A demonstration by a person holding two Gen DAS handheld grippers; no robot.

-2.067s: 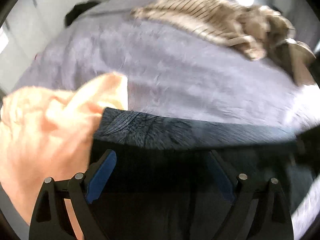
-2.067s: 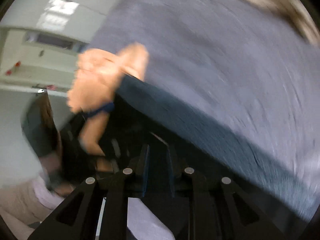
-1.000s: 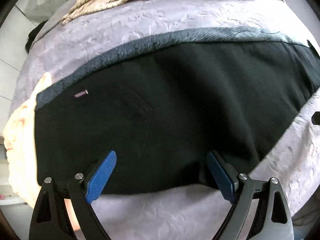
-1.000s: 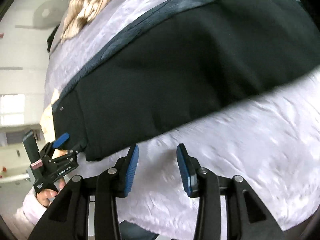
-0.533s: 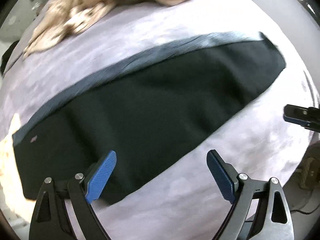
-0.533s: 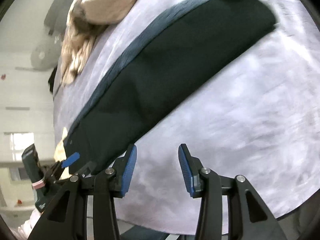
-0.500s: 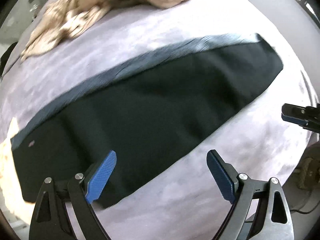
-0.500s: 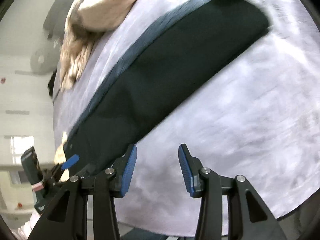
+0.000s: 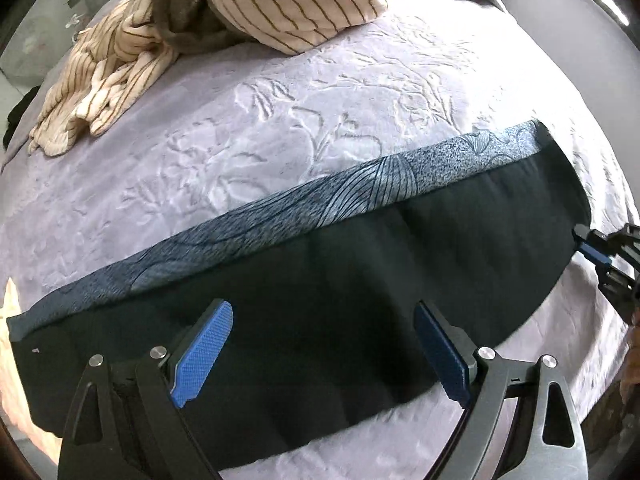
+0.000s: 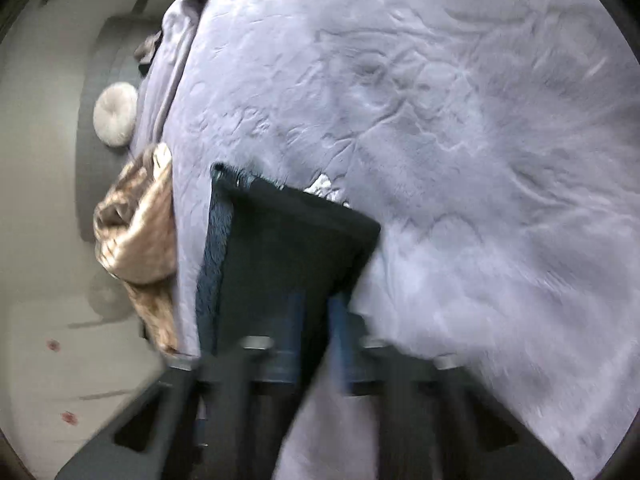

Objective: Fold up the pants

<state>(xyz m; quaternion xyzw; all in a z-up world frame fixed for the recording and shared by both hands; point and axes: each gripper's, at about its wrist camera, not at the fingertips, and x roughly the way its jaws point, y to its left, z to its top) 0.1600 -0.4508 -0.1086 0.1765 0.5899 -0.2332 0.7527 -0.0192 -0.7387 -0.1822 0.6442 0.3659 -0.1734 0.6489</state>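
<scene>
The black pants [image 9: 360,280], with a blue-grey patterned strip along their far edge, lie stretched out flat on the lilac bedspread [image 9: 280,120]. My left gripper [image 9: 322,340] hangs open just above their middle, both blue pads wide apart with nothing between them. My right gripper [image 9: 592,250] sits at the pants' right end. In the blurred right wrist view its pads stand close together on the corner of the pants [image 10: 288,240], so the right gripper [image 10: 316,308] is shut on that hem.
A pile of beige striped clothes [image 9: 240,12] lies at the far side of the bed, seen blurred as clothes [image 10: 136,232] in the right wrist view. A round pale cushion [image 10: 116,114] sits beyond the bed. A peach cloth [image 9: 8,300] shows at the left edge.
My left gripper has slid along the pants toward the leg end, staying open. My right gripper rolled, came down to the hem corner and shut on it.
</scene>
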